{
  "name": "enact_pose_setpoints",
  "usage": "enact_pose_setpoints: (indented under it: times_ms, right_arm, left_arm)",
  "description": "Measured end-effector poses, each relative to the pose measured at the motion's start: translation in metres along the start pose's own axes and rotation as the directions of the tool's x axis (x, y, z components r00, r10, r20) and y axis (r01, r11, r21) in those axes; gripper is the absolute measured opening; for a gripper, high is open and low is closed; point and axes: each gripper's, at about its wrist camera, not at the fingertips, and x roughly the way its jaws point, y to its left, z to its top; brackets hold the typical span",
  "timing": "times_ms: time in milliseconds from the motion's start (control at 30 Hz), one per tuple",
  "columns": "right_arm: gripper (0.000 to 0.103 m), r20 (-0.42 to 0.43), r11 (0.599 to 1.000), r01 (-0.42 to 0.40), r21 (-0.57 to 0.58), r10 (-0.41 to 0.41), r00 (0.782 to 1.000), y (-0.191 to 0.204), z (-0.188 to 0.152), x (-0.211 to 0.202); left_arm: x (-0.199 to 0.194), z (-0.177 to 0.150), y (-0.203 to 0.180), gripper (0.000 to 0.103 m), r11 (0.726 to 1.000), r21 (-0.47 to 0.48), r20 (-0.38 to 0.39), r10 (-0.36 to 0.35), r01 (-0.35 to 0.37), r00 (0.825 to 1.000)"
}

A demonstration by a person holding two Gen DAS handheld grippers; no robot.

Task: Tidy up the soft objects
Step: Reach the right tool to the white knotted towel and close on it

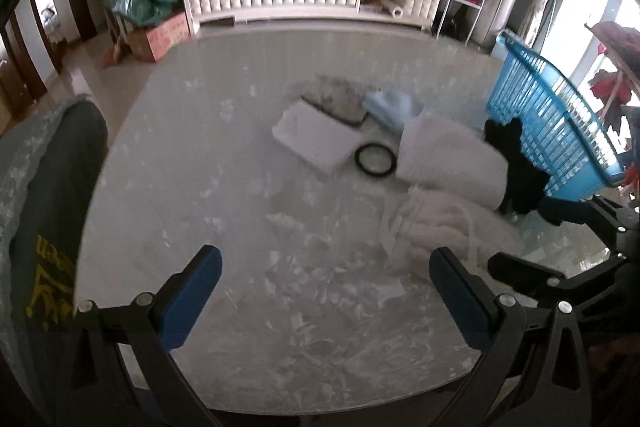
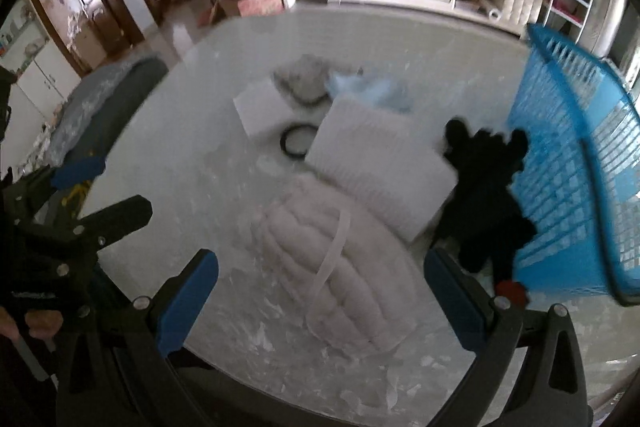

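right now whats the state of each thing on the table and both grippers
left gripper: open, empty, over bare table
right gripper: open, empty, above the quilted cushion
quilted cushion: lying flat, strap across it
white ribbed pad: lying flat, untouched
black glove: crumpled against the basket
blue basket: tilted, no items visible inside
black ring: flat on the table
light blue cloth: bunched up

White foam blocks: two (image 2: 260,107) (image 2: 380,171)
Quilted cream bundle: one (image 2: 340,267)
Black ring: one (image 2: 296,143)
Black plush: one (image 2: 484,195)
Blue basket: one (image 2: 580,163)
Light-blue cloth: one (image 2: 372,87)
Grey fuzzy item: one (image 2: 306,77)
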Motion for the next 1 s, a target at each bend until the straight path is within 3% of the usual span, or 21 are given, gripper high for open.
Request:
enact_pose_setpoints:
  times_ms: [267,433,600,700,833,1000]
  right_arm:
    - [0.102,-0.141,1.0,0.015,0.002,-0.015,0.99,-0.008,-0.001,0.049]
    - [0.084,-0.203,1.0,0.028,-0.014,-0.03,0.979,-0.009,-0.001,0.074]
    - [0.08,-0.224,0.997,0.071,-0.037,-0.077,0.972,-0.007,0.001,0.082]
    - [0.067,-0.223,0.992,0.086,-0.09,-0.104,0.969,0.0,-0.002,0.084]
    - [0.031,-0.217,0.992,0.067,-0.105,-0.089,0.972,0.005,-0.004,0.077]
    - [0.021,-0.22,0.992,0.024,-0.122,-0.051,0.974,0.015,-0.017,0.069]
  left_arm:
    - [0.028,-0.002,0.006,0.103,0.999,-0.018,-0.054,-0.04,0.04,0.998]
    - [0.037,-0.003,0.01,0.103,0.998,-0.02,-0.078,-0.055,0.053,0.995]
    - [0.041,-0.003,0.013,0.103,0.998,-0.027,-0.079,-0.057,0.055,0.995]
    - [0.041,-0.003,0.016,0.103,0.998,-0.038,-0.076,-0.056,0.053,0.996]
    - [0.033,-0.003,0.019,0.103,0.996,-0.053,-0.053,-0.074,0.071,0.996]
    - [0.025,-0.004,0.02,0.103,0.995,-0.064,-0.041,-0.08,0.077,0.996]
